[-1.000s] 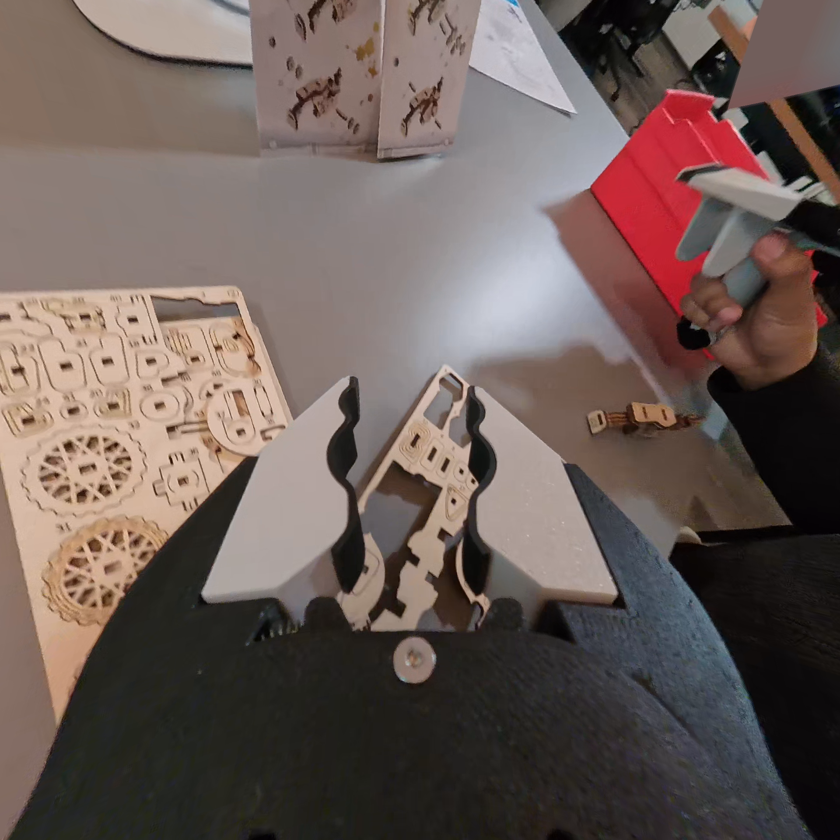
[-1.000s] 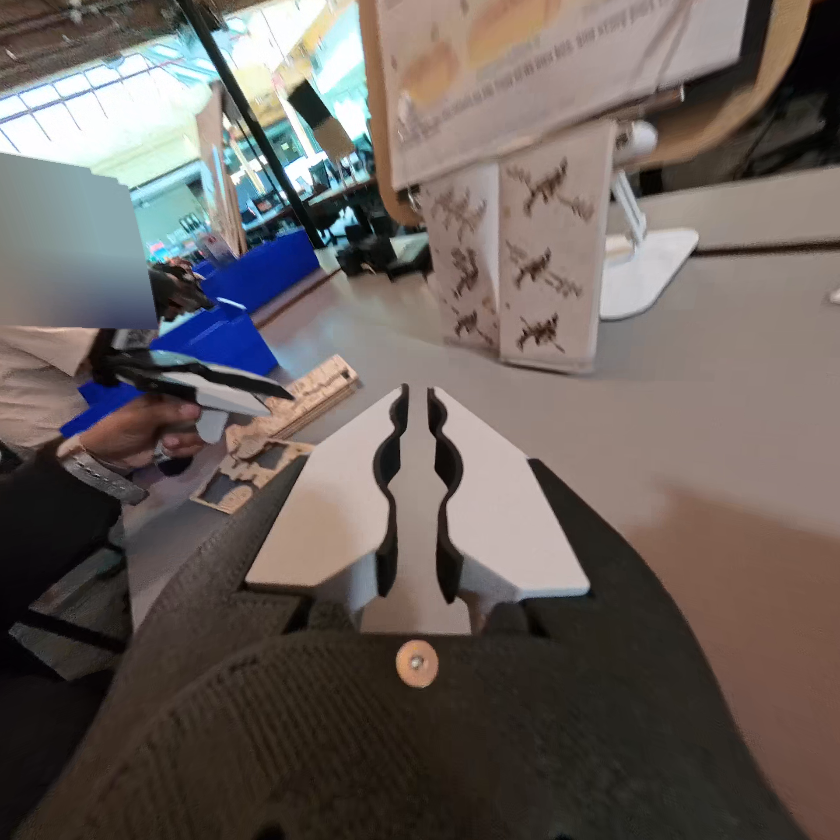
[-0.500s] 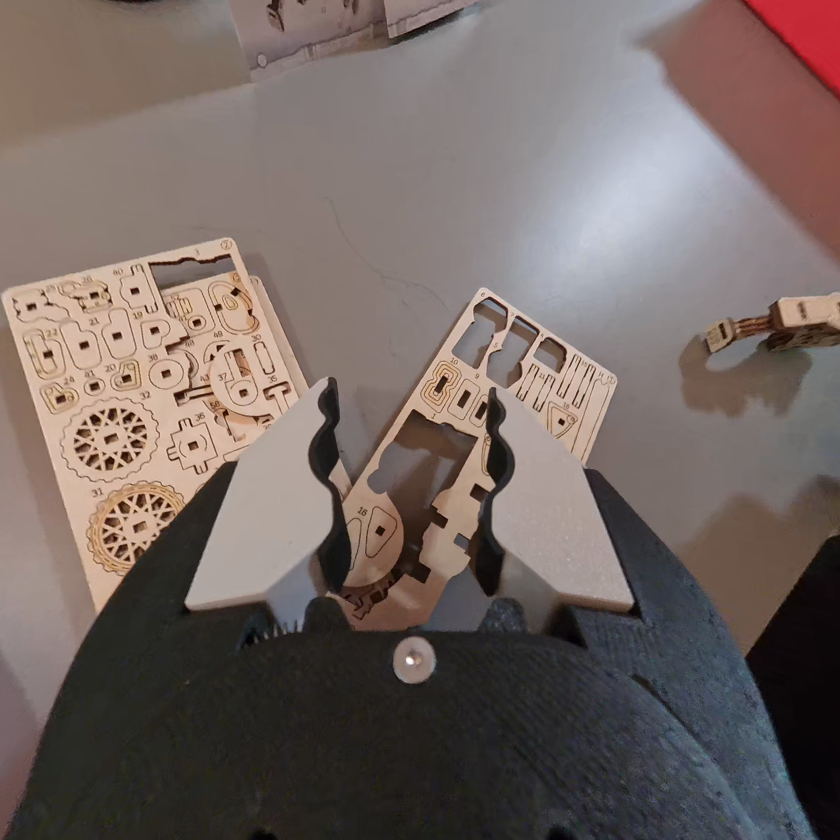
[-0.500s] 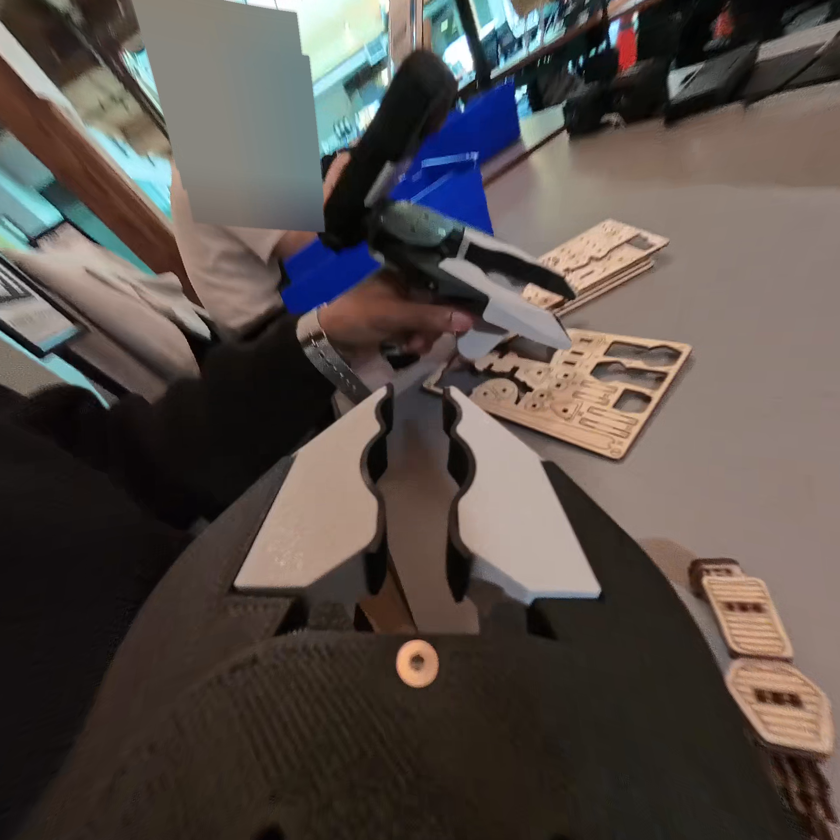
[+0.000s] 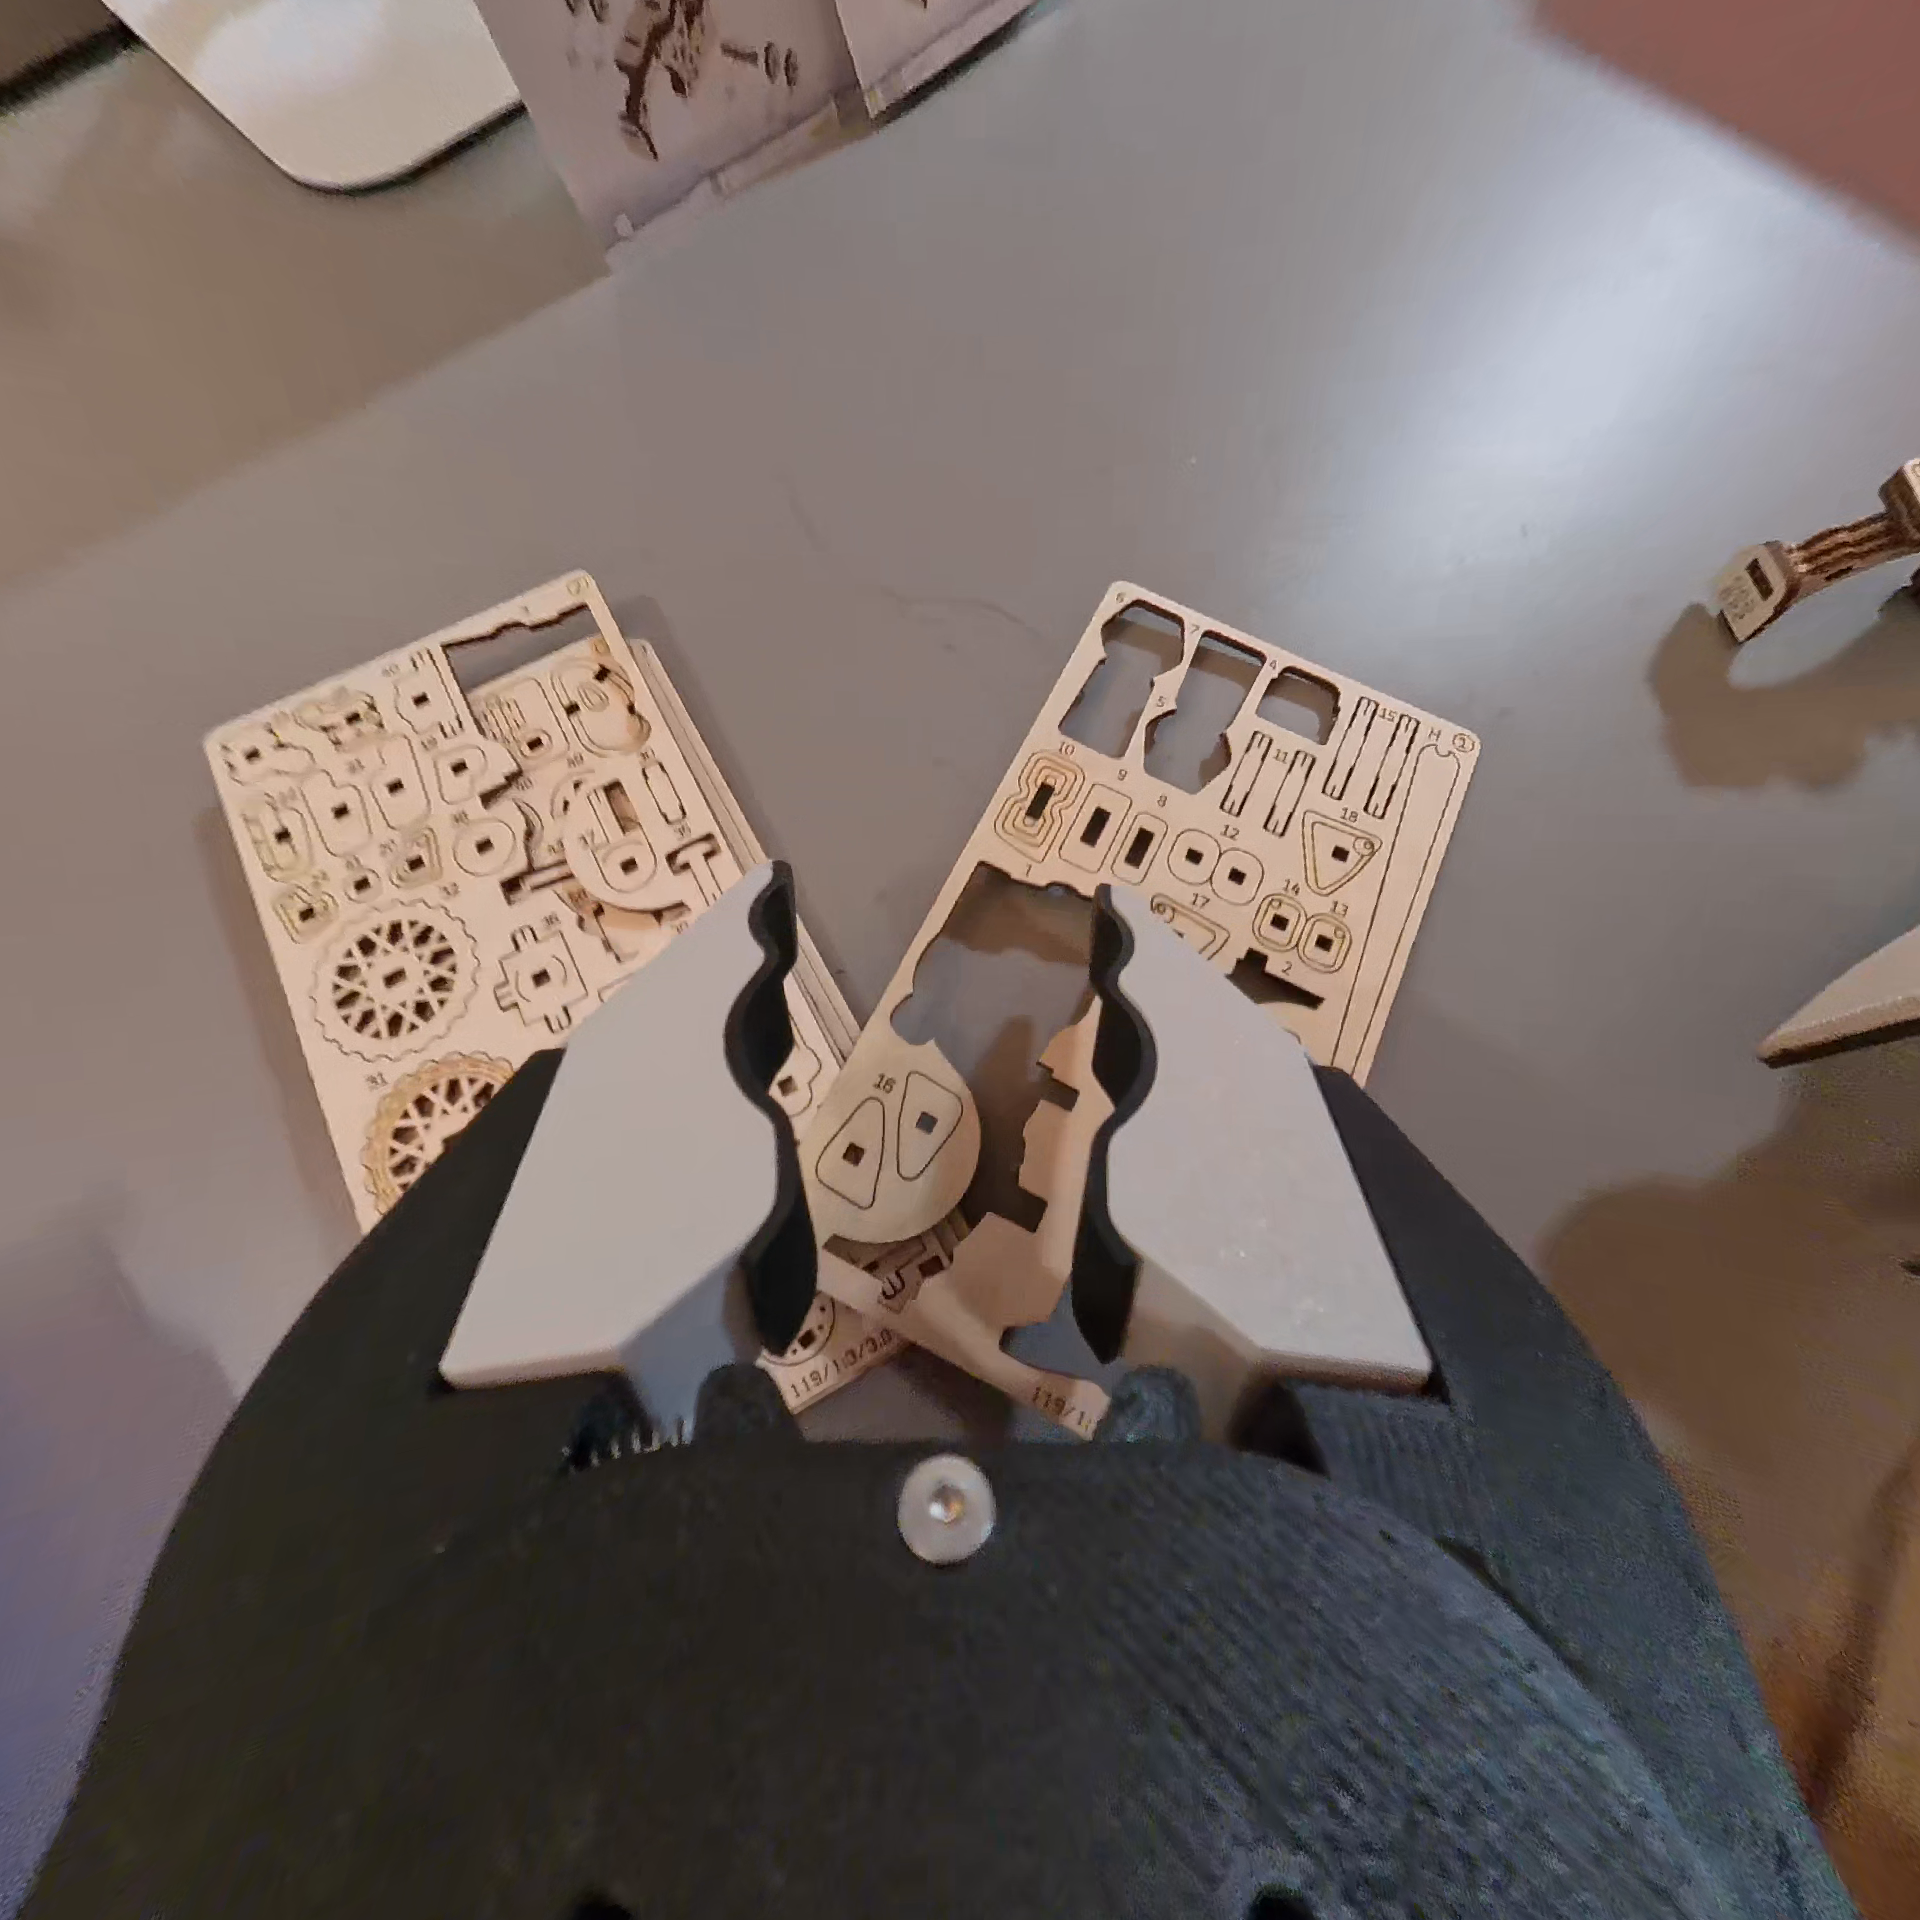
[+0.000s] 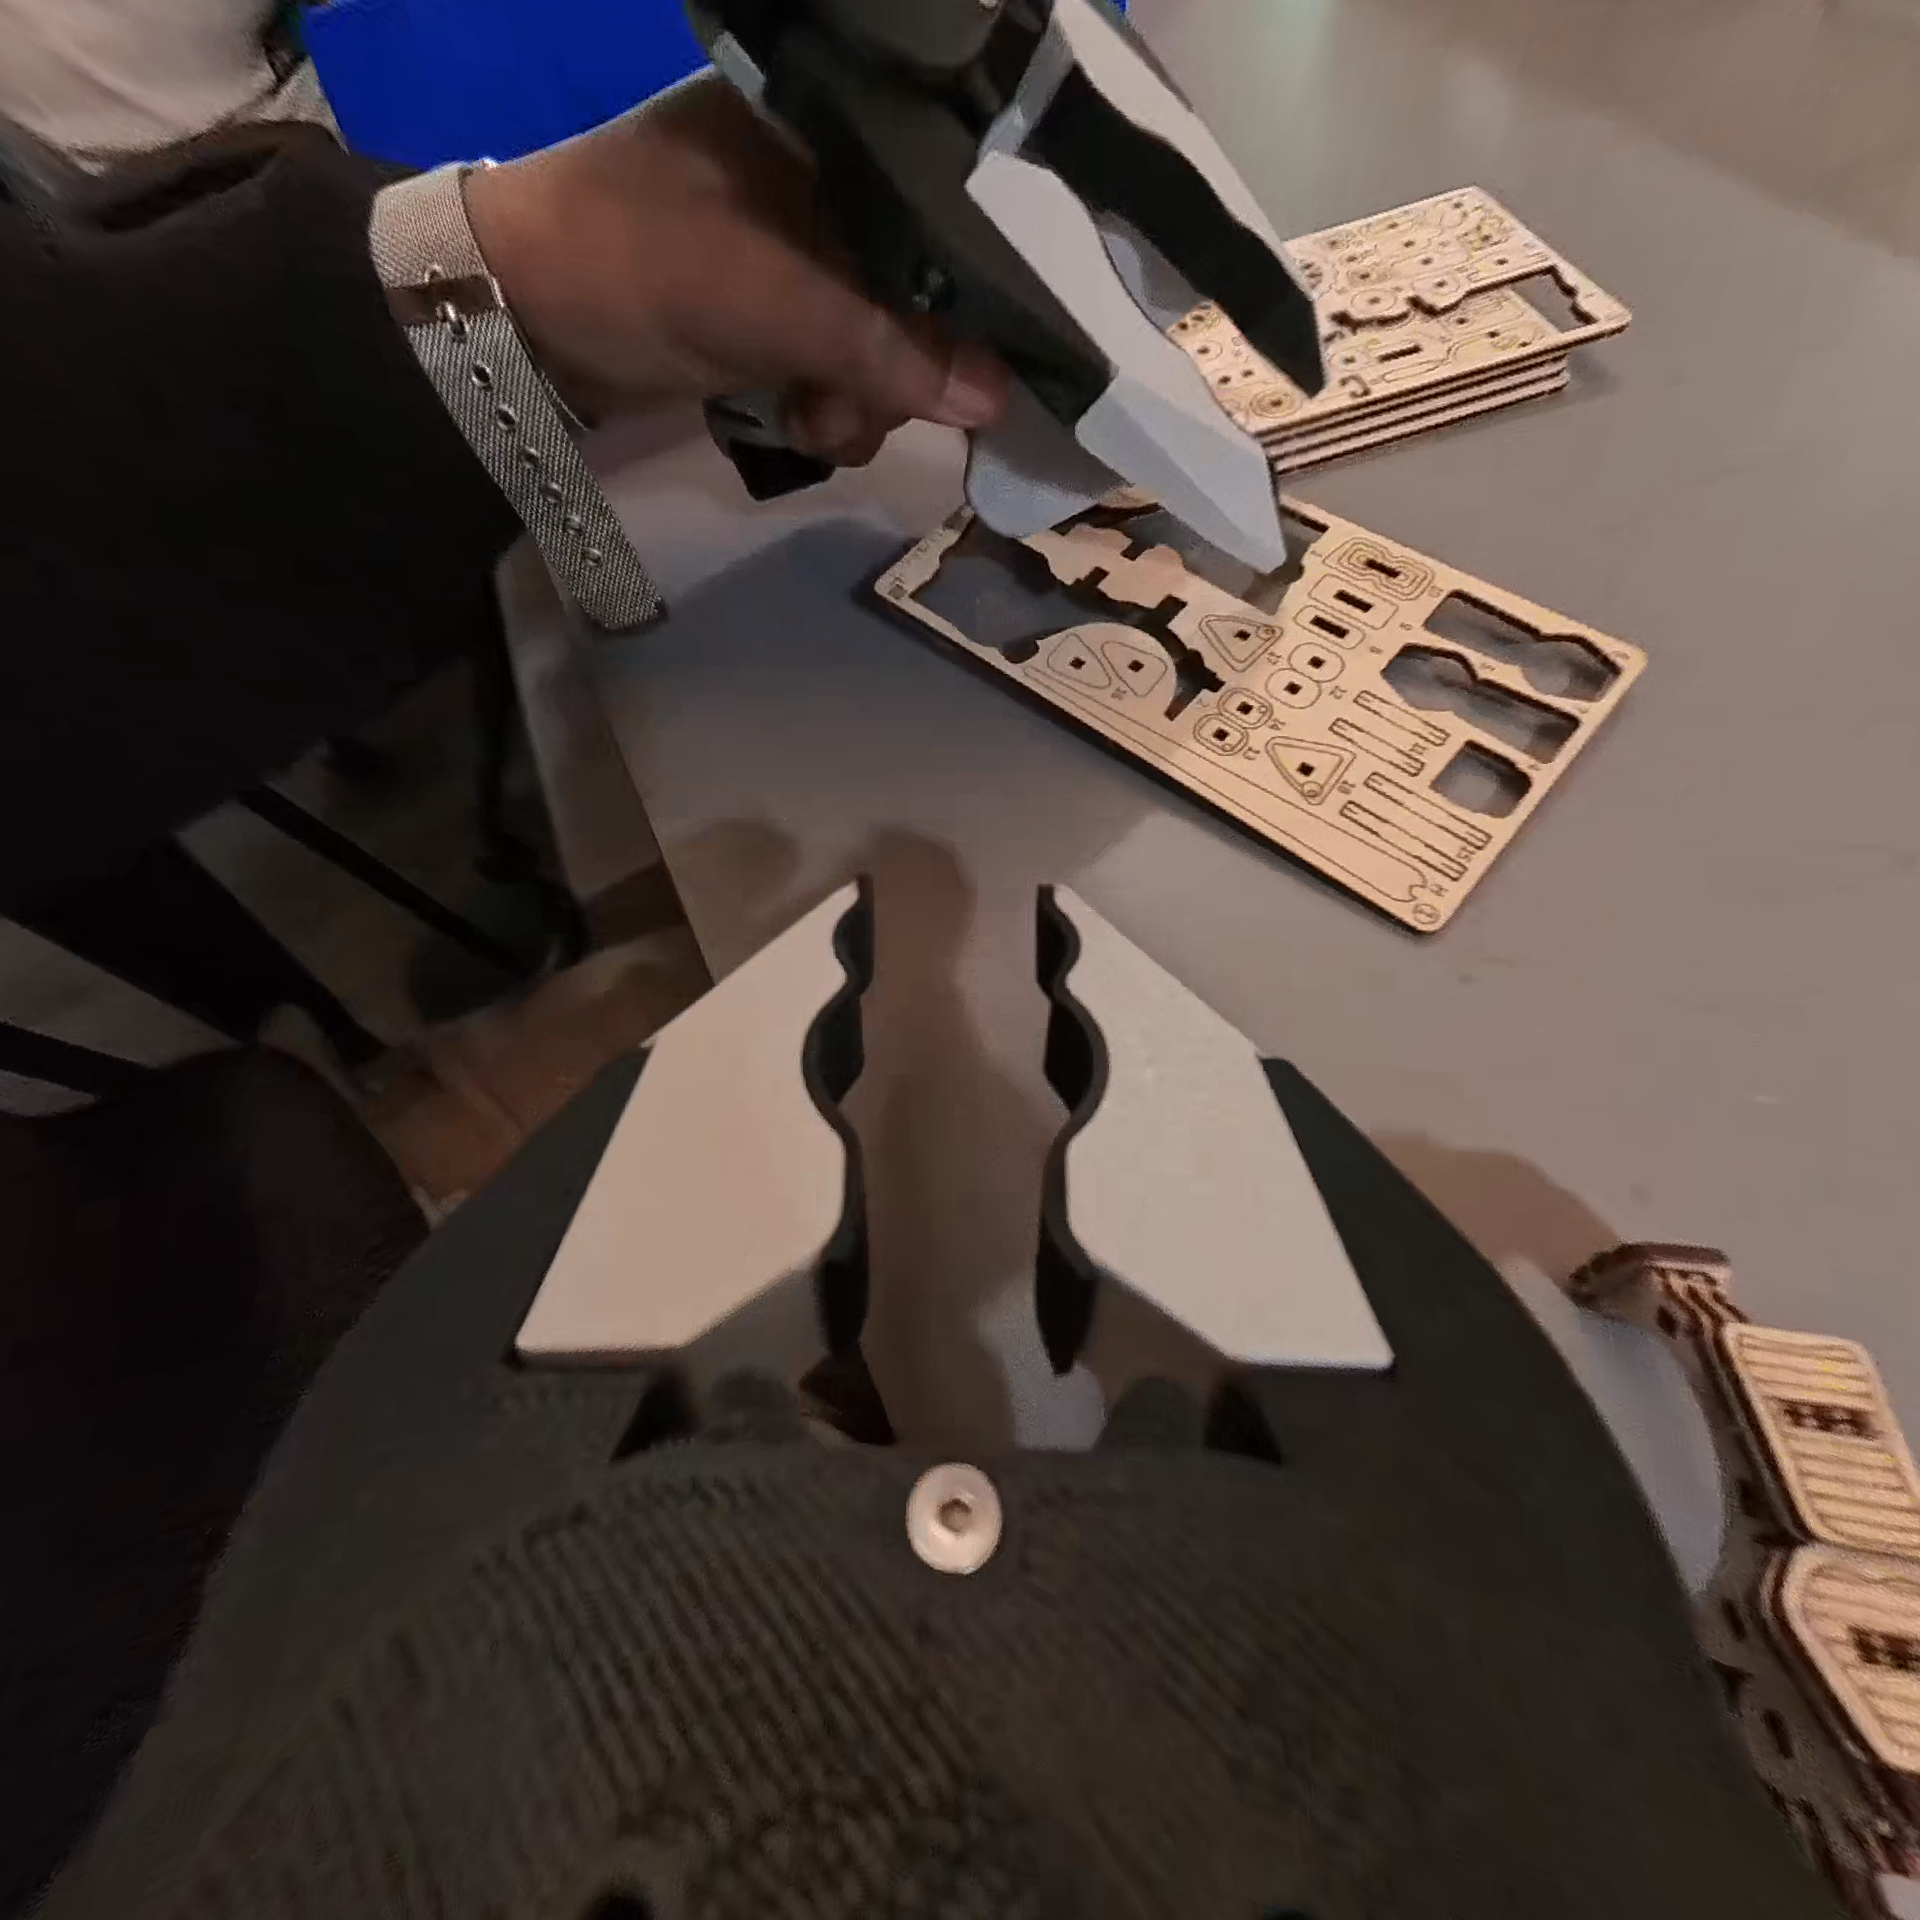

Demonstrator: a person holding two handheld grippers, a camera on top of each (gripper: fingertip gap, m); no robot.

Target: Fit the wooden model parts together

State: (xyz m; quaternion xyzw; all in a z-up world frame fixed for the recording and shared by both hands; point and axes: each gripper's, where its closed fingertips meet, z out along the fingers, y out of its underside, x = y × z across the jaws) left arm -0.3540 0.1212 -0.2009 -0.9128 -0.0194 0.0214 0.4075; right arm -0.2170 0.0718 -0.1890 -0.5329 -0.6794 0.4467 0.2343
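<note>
Two grippers over one grey table (image 5: 1039,364), and it is the biggest thing in sight, running wide under everything. Next in size, the left gripper (image 5: 940,914), jaws spread wide with nothing between them, poised over the single part sheet (image 5: 1340,821). From the right wrist view that same left gripper (image 6: 1288,457) is tilted down with one fingertip (image 6: 1262,545) at or touching the sheet (image 6: 1507,821), right by a big cut-out. The right gripper (image 6: 951,904) hangs apart from it, nearer the table edge, jaws parted and empty.

Now the wood. A stack of part sheets (image 5: 343,831), with spoked wheels cut into the top one, lies just left of the single sheet, and their near corners overlap under the left gripper. Several parts are already out of the single sheet, leaving holes.

Smallest of all, the partly built wooden model (image 6: 1797,1423) sits beside the right gripper, slatted panels up, well apart from the sheets.
</note>
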